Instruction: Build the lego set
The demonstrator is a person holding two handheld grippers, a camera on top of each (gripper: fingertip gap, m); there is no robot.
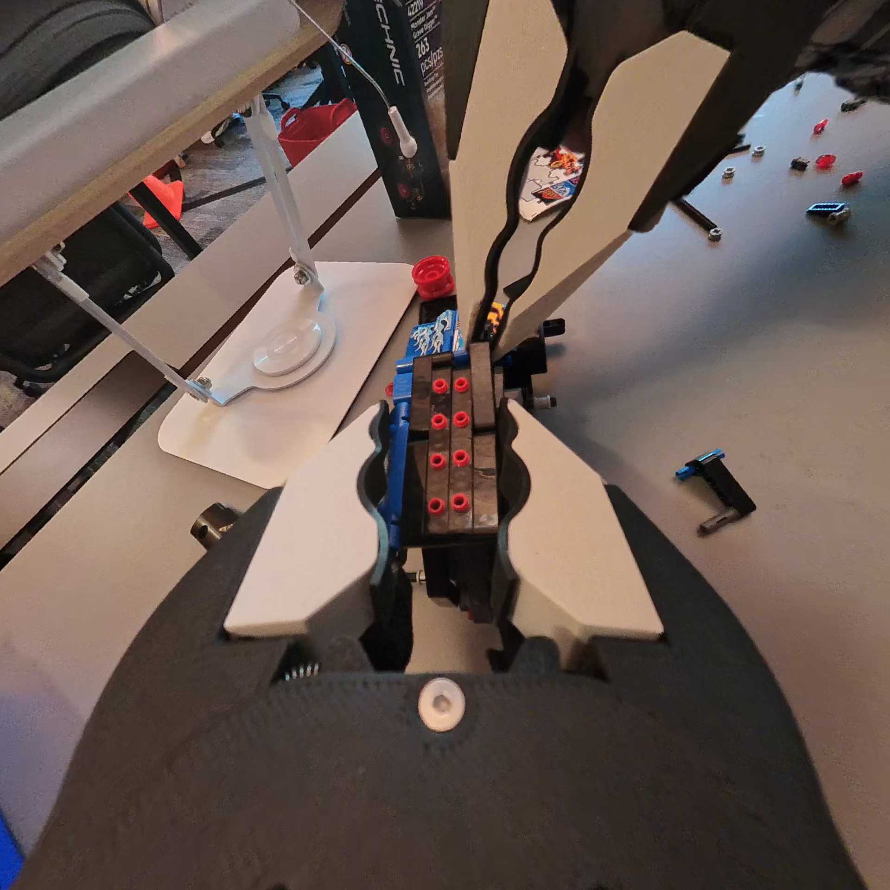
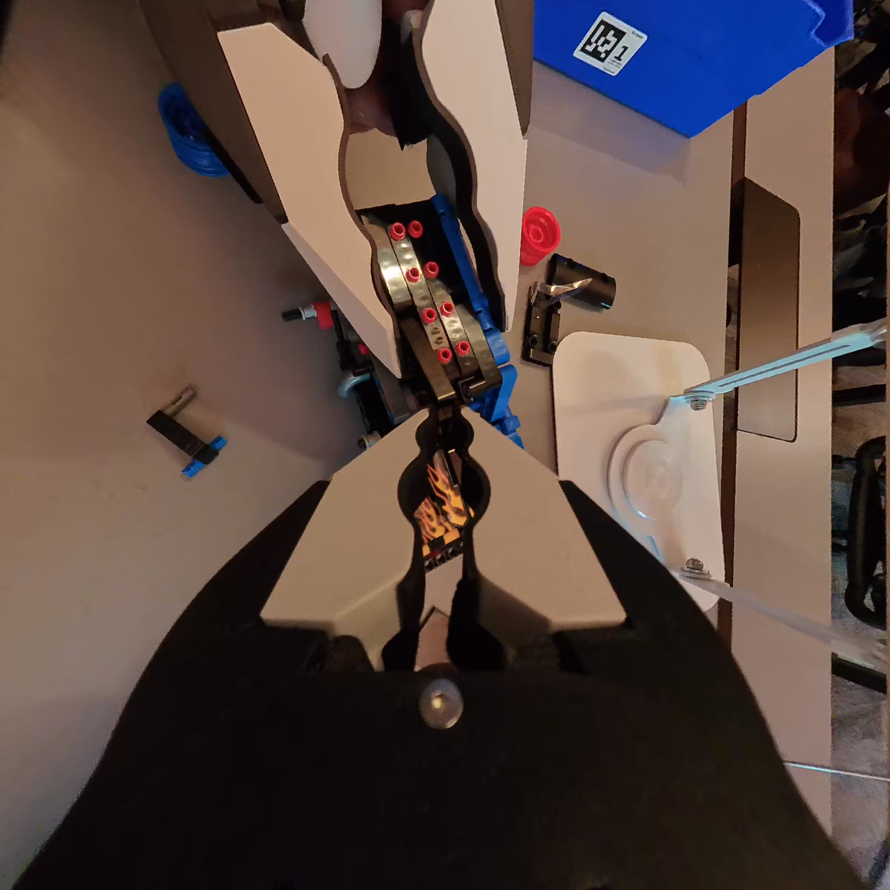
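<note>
The left tool (image 1: 440, 414) clamps the model (image 1: 457, 457) just above the bench (image 1: 674, 361) — eight red pins (image 1: 461, 419) in two rows. The right tool (image 2: 445, 416) pinches one black beam (image 2: 433, 371) at its far end. Beyond lies one red hub (image 1: 433, 275).

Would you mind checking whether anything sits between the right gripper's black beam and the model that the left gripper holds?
Nothing visible does. The black beam in the right gripper already lies against the model, which the left gripper clamps from both sides.
</note>
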